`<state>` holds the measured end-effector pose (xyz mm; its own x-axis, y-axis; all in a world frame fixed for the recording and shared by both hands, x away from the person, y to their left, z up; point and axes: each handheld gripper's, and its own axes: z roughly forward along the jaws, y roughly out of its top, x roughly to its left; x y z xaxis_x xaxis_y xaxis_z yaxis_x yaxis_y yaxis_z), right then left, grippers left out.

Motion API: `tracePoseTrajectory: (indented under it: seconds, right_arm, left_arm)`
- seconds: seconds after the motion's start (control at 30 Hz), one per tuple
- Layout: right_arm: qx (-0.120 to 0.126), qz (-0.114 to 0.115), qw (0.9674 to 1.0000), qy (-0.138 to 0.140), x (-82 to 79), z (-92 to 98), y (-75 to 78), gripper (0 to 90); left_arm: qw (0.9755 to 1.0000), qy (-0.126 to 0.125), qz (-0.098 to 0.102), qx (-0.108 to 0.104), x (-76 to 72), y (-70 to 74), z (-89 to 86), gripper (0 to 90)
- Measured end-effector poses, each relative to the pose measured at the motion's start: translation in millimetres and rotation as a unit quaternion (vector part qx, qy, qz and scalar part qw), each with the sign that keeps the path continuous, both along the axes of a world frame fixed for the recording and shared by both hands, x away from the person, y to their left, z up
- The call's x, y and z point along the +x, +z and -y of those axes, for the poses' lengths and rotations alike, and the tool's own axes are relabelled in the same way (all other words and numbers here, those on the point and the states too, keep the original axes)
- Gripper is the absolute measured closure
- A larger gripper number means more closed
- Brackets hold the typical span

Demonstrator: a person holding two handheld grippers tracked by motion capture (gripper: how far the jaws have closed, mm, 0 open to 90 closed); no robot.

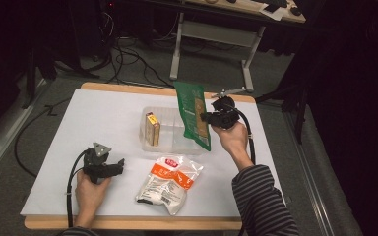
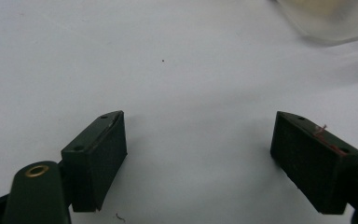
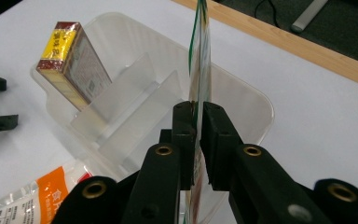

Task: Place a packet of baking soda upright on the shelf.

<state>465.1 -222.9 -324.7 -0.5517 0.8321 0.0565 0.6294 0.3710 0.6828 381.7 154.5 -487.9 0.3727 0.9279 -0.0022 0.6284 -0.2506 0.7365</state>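
While right fingers [image 3: 196, 140] pinch green packet [image 1: 193, 115] upright over clear bin [image 1: 165, 141], left fingers [image 2: 200, 158] spread, resting low

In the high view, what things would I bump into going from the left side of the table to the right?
Left claw in the person's hand → yellow and brown box standing in the clear plastic bin → orange and white snack packet lying flat → green foil pouch → right claw pinching the pouch.
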Motion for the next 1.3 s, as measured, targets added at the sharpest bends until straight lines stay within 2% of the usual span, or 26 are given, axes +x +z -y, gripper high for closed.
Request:
tracePoseTrajectory:
  seconds: [0.1,0.23,0.43,0.5,0.63,0.77,0.87,1.0,1.3]
  right_arm:
    - [-0.015,-0.013,0.9998,-0.002,3.2,-4.4,-3.8,77.7]
    - [-0.028,-0.021,0.9994,-0.005,9.4,-10.0,-10.3,74.2]
    - [-0.039,-0.045,0.9981,-0.014,18.9,-16.7,-21.3,72.7]
    - [-0.043,-0.056,0.9974,-0.015,21.3,-18.5,-24.3,74.0]
    - [-0.049,-0.061,0.9967,-0.020,22.7,-21.7,-28.0,85.9]
    - [-0.061,-0.046,0.9968,-0.021,21.0,-22.2,-28.4,89.7]
    - [-0.058,-0.033,0.9975,-0.021,17.7,-21.8,-27.3,90.0]
    - [-0.028,-0.016,0.9992,-0.021,14.5,-20.8,-25.2,90.0]
    - [-0.004,0.013,0.9998,-0.017,15.7,-31.2,-33.2,90.0]
  left_arm:
    - [1.0000,0.000,0.000,0.000,0.0,0.0,0.0,18.7]
    - [1.0000,0.000,0.000,0.000,0.1,0.0,0.0,18.7]
    - [1.0000,0.000,-0.001,0.000,0.0,0.0,-0.1,18.7]
    - [1.0000,0.000,0.000,0.000,0.0,0.0,-0.1,18.7]
    - [1.0000,0.000,0.000,0.000,0.0,0.0,-0.1,18.7]
    - [1.0000,0.000,0.000,-0.001,0.0,0.0,-0.1,18.7]
    - [1.0000,0.001,0.001,-0.002,0.1,-0.2,0.1,18.7]
    - [1.0000,0.000,0.000,-0.001,0.0,-0.1,-0.1,18.7]
    - [1.0000,0.000,0.000,0.000,0.0,0.0,-0.1,18.8]
